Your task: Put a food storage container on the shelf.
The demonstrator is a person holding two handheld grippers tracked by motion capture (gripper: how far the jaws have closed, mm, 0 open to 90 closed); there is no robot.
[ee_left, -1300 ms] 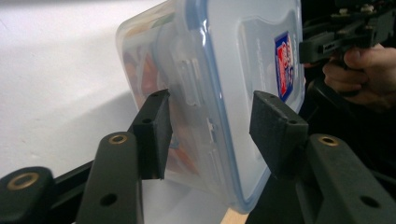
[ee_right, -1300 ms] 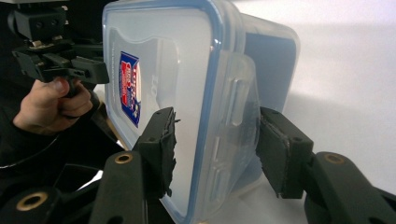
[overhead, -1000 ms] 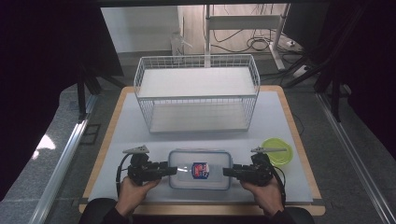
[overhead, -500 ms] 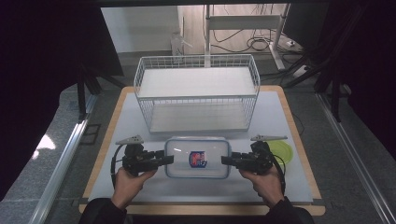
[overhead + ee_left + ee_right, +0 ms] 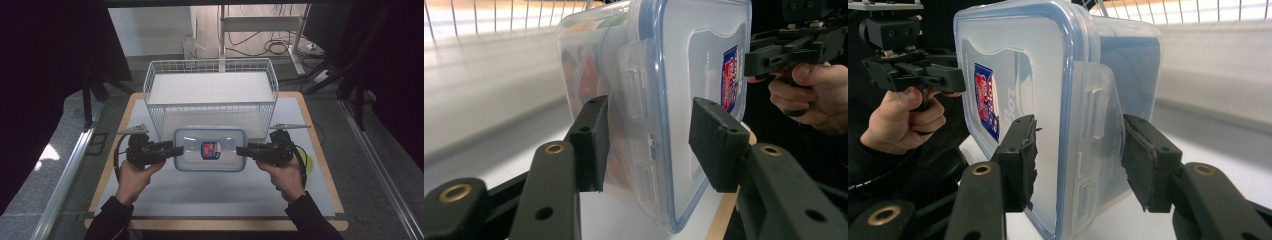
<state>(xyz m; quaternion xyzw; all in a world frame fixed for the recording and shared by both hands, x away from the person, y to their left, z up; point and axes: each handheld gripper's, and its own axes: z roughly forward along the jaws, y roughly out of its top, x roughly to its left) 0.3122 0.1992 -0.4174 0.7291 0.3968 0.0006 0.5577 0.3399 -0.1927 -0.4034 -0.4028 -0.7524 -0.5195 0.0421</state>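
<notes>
Above the bench [image 5: 210, 195], a lidded box [image 5: 210, 150] lay crosswise, unreadable red-blue label [image 5: 210, 149] upward, each gripper's fingers [image 5: 589, 142] pinching an end.

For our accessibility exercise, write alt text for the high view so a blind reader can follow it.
A person's two grippers, left gripper and right gripper, hold a clear lidded container by its short ends, in front of a white wire basket on a table.

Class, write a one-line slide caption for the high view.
Two hand-held grippers, left and right, hold a lidded container before a wire basket.
</notes>
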